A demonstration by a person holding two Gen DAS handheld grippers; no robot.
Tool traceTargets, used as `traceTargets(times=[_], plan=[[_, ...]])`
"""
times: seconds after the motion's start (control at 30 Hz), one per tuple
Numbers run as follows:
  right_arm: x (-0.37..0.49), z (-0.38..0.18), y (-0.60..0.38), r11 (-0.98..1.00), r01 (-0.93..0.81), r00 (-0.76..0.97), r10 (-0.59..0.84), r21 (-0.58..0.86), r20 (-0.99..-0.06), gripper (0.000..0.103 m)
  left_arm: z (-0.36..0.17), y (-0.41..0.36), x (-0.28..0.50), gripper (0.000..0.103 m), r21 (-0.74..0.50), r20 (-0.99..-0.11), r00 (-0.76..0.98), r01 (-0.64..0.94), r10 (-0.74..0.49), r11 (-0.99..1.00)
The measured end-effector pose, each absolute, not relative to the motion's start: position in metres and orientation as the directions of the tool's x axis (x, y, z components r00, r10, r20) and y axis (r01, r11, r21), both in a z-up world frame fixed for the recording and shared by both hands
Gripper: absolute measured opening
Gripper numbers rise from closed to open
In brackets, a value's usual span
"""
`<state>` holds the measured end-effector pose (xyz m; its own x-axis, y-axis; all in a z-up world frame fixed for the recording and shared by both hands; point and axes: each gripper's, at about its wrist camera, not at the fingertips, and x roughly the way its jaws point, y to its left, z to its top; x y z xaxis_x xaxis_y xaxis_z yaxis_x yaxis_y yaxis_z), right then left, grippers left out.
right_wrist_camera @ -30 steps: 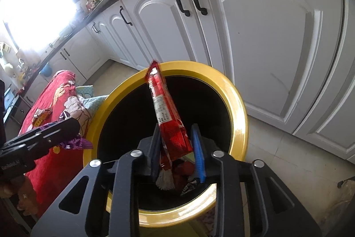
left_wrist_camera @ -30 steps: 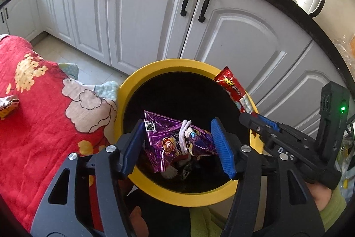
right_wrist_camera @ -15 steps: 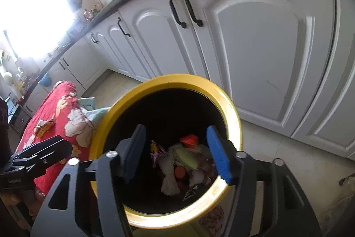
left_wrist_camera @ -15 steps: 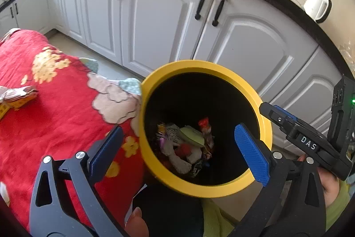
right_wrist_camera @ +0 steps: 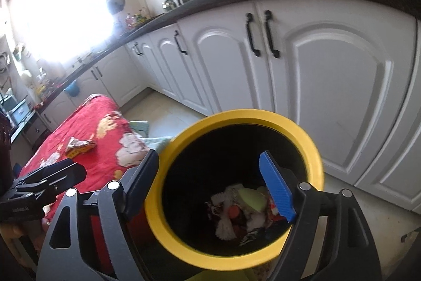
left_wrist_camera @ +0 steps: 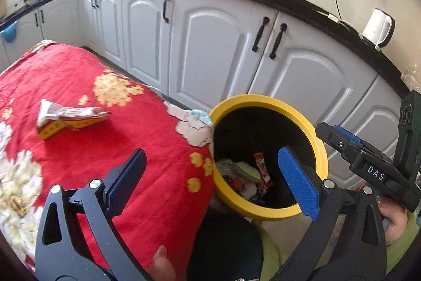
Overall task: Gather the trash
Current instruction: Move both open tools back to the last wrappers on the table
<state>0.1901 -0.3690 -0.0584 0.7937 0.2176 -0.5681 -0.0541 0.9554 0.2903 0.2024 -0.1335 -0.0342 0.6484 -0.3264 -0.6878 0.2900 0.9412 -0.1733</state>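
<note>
A yellow-rimmed black bin [left_wrist_camera: 265,103] stands beside the table and holds several wrappers [left_wrist_camera: 250,177]; it also shows in the right wrist view [right_wrist_camera: 234,116] with the trash [right_wrist_camera: 244,210] at its bottom. My left gripper [left_wrist_camera: 210,181] is open and empty, above the table edge and the bin's left rim. My right gripper [right_wrist_camera: 210,181] is open and empty over the bin mouth; it shows at the right of the left wrist view [left_wrist_camera: 368,162]. A crumpled wrapper with a yellow box [left_wrist_camera: 65,117] lies on the red floral tablecloth [left_wrist_camera: 79,75], also seen in the right wrist view [right_wrist_camera: 79,145].
White kitchen cabinets [left_wrist_camera: 210,44] with black handles run behind the bin under a black counter. A white kettle [left_wrist_camera: 377,28] stands on the counter at right. Tiled floor [right_wrist_camera: 168,107] lies between table and cabinets.
Both grippers opened and dropped their wrappers, the purple one and the red one, into the bin. Both then pulled back and up; the left view swung toward the table.
</note>
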Motion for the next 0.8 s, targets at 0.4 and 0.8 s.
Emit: traceTargets(times=[0.4, 0.8], plan=[[0.18, -0.036, -0.314, 0.951, -0.164, 0.794, 0.284, 0.26, -0.537, 0.081, -0.013, -0.073, 0.179, 0.092, -0.178, -0.634, 0.716, 0.232, -0.292, 0.956], [0.176, -0.027, -0.259, 0.937, -0.27, 0.766, 0.348, 0.222, -0.54, 0.082, -0.006, -0.011, 0.156, 0.092, -0.175, -0.602, 0.753, 0.2, -0.266, 0.964]])
